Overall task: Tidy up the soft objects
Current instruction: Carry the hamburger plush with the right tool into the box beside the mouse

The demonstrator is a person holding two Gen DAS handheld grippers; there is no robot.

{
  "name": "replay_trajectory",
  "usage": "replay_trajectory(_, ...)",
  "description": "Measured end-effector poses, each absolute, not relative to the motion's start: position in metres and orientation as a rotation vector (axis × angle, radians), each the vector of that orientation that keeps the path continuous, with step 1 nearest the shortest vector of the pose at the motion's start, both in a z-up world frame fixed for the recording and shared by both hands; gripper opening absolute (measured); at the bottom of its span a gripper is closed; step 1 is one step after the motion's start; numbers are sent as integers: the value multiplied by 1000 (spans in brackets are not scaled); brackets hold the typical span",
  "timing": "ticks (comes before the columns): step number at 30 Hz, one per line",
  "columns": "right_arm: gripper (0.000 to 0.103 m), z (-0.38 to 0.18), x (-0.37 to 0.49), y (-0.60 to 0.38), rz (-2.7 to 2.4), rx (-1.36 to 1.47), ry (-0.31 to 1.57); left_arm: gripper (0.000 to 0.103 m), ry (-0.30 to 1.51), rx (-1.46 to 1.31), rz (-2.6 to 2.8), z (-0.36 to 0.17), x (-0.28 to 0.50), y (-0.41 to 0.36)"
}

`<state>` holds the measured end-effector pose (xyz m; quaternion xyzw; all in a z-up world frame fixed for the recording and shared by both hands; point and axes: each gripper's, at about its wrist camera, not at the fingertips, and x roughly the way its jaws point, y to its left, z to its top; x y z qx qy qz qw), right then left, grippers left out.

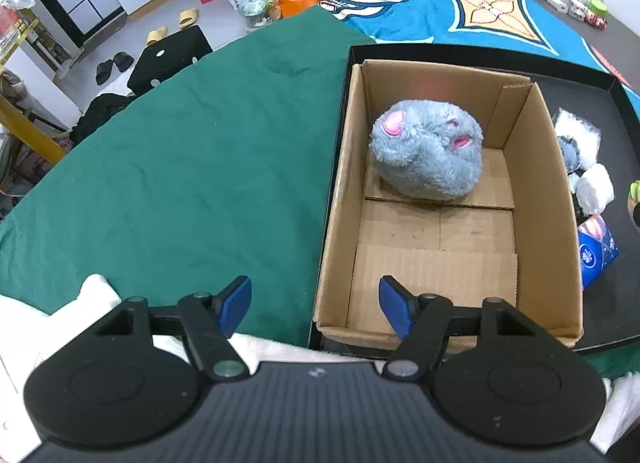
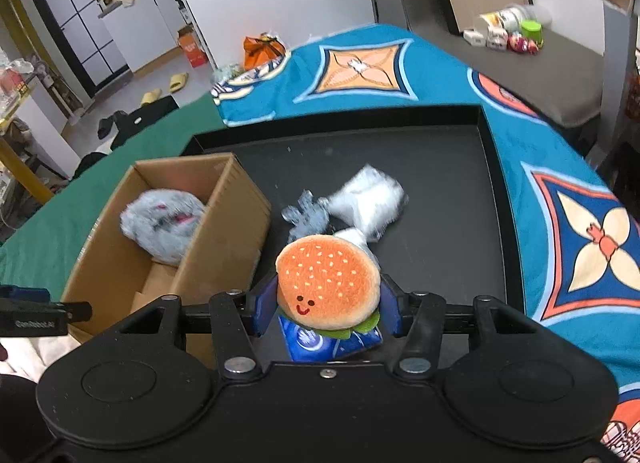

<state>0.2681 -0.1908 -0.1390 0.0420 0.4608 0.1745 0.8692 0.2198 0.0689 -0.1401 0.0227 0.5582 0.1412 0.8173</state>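
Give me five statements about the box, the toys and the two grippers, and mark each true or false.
1. The right gripper is shut on the burger plush. True.
2. The cardboard box is empty. False: a grey plush lies in it.
3. The left gripper holds the grey plush. False: its jaws are open with nothing between them, near the box's near end.
4. The box stands in a black tray. True.
5. The blue packet is inside the box. False: it lies on the tray, below the burger plush.
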Motion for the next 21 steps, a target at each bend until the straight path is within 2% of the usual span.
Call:
replay_trajectory(14, 51, -103, 275, -167, 383, 67, 894, 68, 1127, -10, 266, -131, 216, 81)
replay_trajectory(21, 51, -95, 275, -148, 414, 46, 877, 65, 1105, -43, 233, -134, 217, 83)
